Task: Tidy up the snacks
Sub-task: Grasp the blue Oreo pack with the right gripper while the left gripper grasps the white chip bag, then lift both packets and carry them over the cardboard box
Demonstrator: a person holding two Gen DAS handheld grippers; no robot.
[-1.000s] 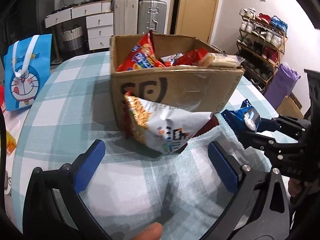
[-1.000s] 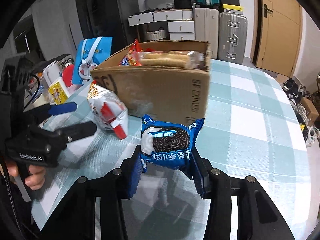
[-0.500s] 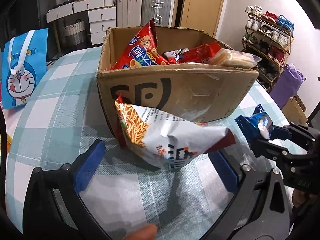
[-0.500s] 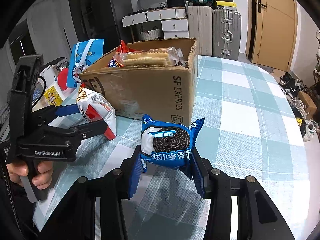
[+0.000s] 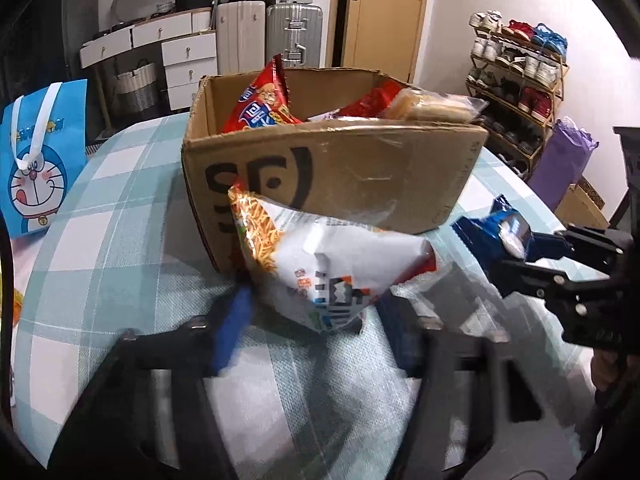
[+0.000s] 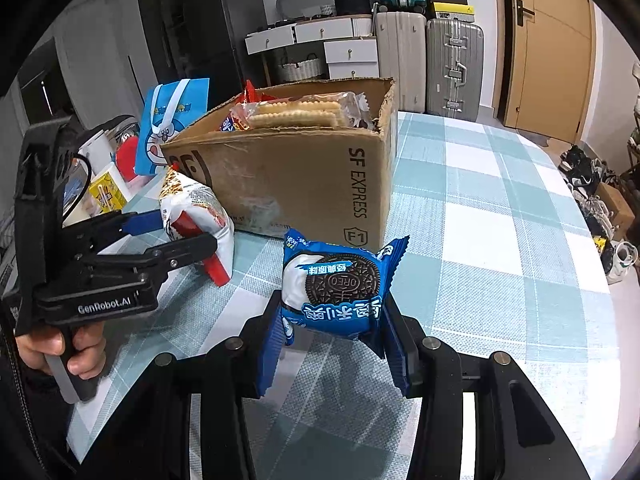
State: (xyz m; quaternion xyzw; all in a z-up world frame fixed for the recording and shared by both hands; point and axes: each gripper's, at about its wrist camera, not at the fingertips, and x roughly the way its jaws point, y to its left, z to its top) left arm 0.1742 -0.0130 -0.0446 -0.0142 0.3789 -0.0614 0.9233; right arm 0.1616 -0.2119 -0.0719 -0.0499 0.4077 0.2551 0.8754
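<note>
Blue Oreo packet (image 6: 334,290) sits clamped between my right gripper (image 6: 332,344) jaws; left gripper (image 5: 308,312) jaws pinch the white noodle-snack bag (image 5: 320,264) near the brown cardboard box (image 5: 360,176).

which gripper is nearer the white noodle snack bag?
Left. The left gripper has its fingers on either side of the white noodle snack bag; the right gripper, holding the Oreo pack, is off to its right.
</note>
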